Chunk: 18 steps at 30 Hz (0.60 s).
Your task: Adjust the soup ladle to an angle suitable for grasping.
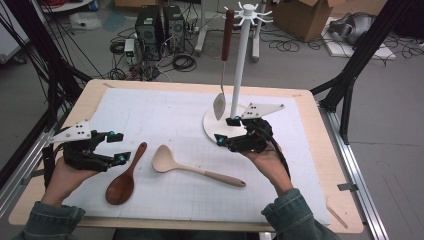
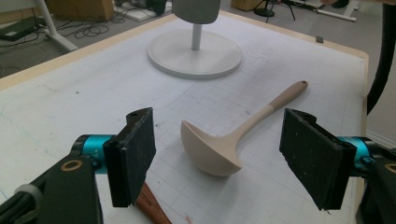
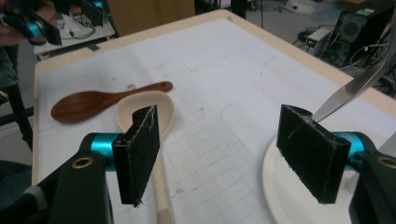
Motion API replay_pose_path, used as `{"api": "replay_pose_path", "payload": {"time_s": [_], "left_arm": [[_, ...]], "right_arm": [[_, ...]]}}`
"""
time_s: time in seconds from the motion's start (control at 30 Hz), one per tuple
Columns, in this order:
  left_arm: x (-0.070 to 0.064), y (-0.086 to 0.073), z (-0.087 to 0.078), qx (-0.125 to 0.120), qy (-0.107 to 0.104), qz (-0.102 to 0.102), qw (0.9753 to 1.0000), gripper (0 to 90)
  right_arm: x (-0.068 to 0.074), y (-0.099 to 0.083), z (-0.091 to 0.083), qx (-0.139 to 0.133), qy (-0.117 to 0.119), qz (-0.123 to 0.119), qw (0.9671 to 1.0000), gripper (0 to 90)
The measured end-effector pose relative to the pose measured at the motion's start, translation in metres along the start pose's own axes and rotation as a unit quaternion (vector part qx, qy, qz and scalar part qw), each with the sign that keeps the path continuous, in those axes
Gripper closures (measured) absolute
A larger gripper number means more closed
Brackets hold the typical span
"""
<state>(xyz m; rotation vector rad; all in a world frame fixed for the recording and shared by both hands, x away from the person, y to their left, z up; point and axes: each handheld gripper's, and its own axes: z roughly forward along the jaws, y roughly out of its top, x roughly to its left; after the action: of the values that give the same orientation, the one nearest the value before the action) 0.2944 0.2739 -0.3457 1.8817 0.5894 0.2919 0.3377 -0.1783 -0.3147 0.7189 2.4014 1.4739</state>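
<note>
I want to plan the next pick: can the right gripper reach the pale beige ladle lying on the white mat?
Probably yes. The right gripper is open, and the pale beige ladle lies just beside it on the white mat, with nothing between them.

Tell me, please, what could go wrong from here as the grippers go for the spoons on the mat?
The beige ladle lies close beside the dark wooden spoon, so the open left gripper could knock one while taking the other. The right gripper hovers over the stand's base, close to the hanging metal spatula, and might set it swinging.
</note>
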Motion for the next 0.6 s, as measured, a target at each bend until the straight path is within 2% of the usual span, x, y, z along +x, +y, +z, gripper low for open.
{"api": "replay_pose_path", "payload": {"time_s": [0.27, 0.4, 0.53, 0.6], "left_arm": [[0.0, -0.002, 0.003, 0.005, -0.001, -0.001, 1.0, 27.2], [-0.001, -0.001, 0.004, 0.005, -0.002, 0.0, 1.0, 27.2], [-0.002, -0.001, 0.005, 0.005, -0.004, 0.0, 1.0, 27.2], [-0.002, -0.001, 0.005, 0.005, -0.004, 0.0, 1.0, 27.2]], "right_arm": [[0.005, -0.022, 0.019, 0.034, 0.011, -0.009, 0.9993, 32.5], [0.009, -0.034, 0.027, 0.051, 0.019, -0.018, 0.9984, 38.6], [0.011, -0.046, 0.036, 0.074, 0.033, -0.013, 0.9966, 44.9], [0.011, -0.051, 0.041, 0.079, 0.04, -0.018, 0.9959, 50.3]]}}
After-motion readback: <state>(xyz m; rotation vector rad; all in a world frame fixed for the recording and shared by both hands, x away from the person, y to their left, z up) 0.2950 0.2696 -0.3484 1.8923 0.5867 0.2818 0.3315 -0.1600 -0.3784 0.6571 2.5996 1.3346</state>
